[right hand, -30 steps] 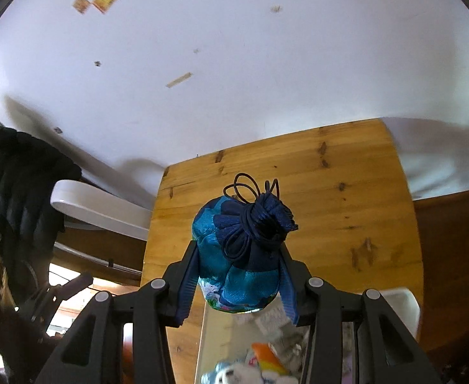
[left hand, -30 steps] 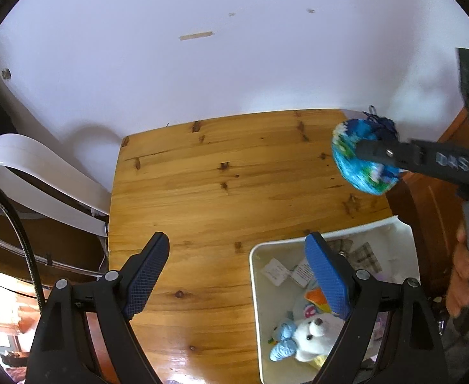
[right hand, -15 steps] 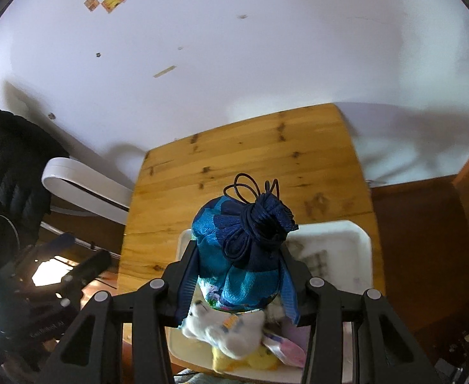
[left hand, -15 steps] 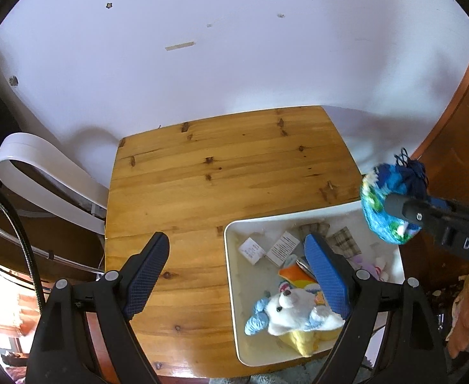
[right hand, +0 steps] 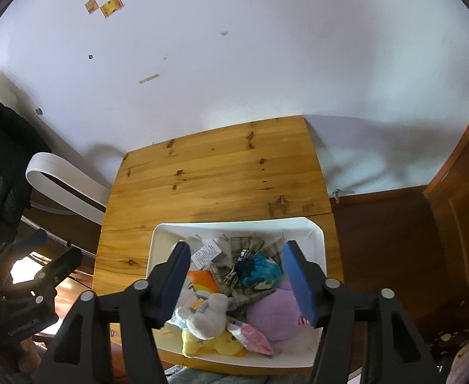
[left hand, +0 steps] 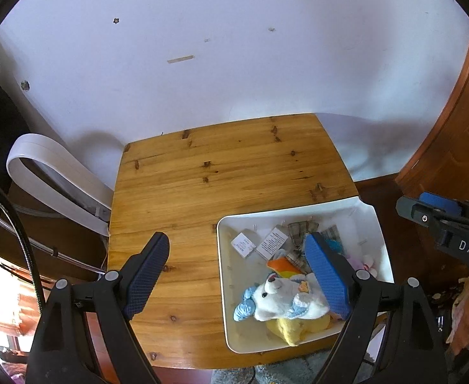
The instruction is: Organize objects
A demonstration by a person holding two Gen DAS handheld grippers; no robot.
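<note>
Blue-padded and spread wide, our right gripper point(right hand: 234, 275) holds nothing and hangs directly over the white bin point(right hand: 314, 227), which sits at the near right corner of the wooden table point(right hand: 215, 172). Just below and between its fingers, toward the far side of the heap, lies the blue drawstring pouch point(right hand: 261, 272), resting on a plaid cloth point(right hand: 250, 249) with its dark gathered neck turned left; no finger touches it. Nearer to us in the bin sit a white and blue bear point(right hand: 202, 316), a yellow plush point(right hand: 208, 345) and a purple plush point(right hand: 276, 313). Our left gripper point(left hand: 237, 275) is also spread wide and holds nothing, hovering over the bin's left rim, one finger above bare wood and the other above the toys. We judge the right hand the nearer to the pouch, and since the table beyond the bin shows nothing more to gather, the next move likely needs only a straight lift away. Farther off, the table's far edge meets the white wall point(right hand: 266, 64).
</note>
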